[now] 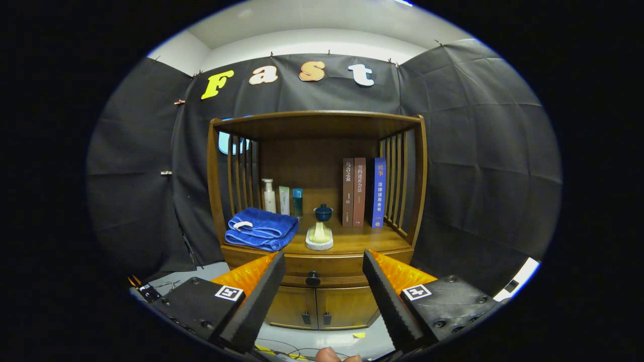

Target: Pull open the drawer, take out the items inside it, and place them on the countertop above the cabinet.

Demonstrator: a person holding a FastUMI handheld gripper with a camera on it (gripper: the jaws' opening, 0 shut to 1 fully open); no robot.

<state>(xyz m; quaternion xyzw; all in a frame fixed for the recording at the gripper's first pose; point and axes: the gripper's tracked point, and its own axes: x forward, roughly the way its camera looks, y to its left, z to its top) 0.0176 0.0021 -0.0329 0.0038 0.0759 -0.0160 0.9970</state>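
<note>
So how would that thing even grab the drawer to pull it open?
By the round dark knob in the middle of the drawer front. It sticks out toward the gripper, so come straight from the front with the open fingers on either side of it, close, then pull back.

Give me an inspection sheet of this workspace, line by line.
Surface: wooden countertop carries things at left and rear; bare at front right.
Job's things: drawer shut, round knob untouched; contents hidden.
Clutter: folded blue towel, three bottles, lidded blue cup, pale brush, three upright books.
Grippers: gripper open, knob beyond the fingers.
Cables: thin wires on the floor, left.
Surroundings: black cloth walls; two lower cabinet doors shut.
</note>
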